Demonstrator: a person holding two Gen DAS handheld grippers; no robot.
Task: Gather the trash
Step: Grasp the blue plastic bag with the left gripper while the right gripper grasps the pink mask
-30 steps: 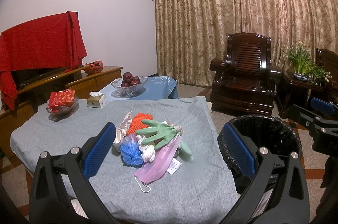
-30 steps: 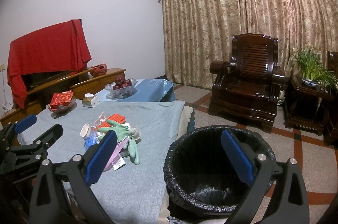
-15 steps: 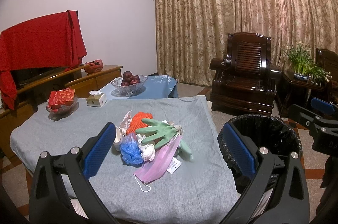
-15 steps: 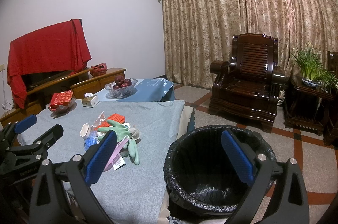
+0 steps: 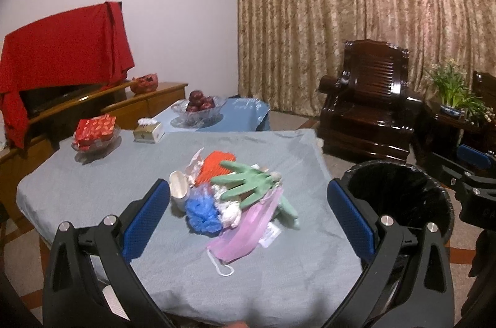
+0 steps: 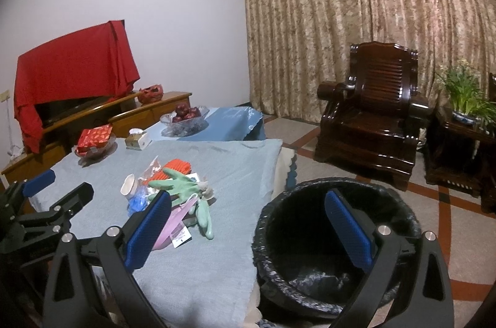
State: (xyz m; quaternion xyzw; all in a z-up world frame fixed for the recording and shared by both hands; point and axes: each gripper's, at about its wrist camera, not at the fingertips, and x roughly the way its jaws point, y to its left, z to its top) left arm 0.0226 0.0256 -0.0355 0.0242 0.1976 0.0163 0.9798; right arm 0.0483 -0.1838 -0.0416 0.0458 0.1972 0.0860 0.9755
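A trash pile lies mid-table on the grey cloth (image 5: 93, 191): a green glove (image 5: 248, 187), a pink face mask (image 5: 248, 229), a blue crumpled piece (image 5: 201, 212), an orange net (image 5: 214, 167) and a white cup (image 5: 178, 191). The pile also shows in the right wrist view, with the glove (image 6: 183, 188) on top. A black-lined trash bin (image 6: 325, 241) stands on the floor right of the table; it also shows in the left wrist view (image 5: 400, 194). My left gripper (image 5: 248, 219) is open and empty, short of the pile. My right gripper (image 6: 248, 229) is open and empty above the bin's near rim.
At the table's far left stand a glass dish with a red packet (image 5: 96, 131) and a tissue box (image 5: 148, 131). A fruit bowl (image 5: 200, 108) sits on a blue table behind. A dark wooden armchair (image 5: 369, 114) and a potted plant (image 5: 455, 92) stand at the right.
The left wrist view has crept slightly nearer the pile. The right gripper has barely moved. Both stay open and empty.
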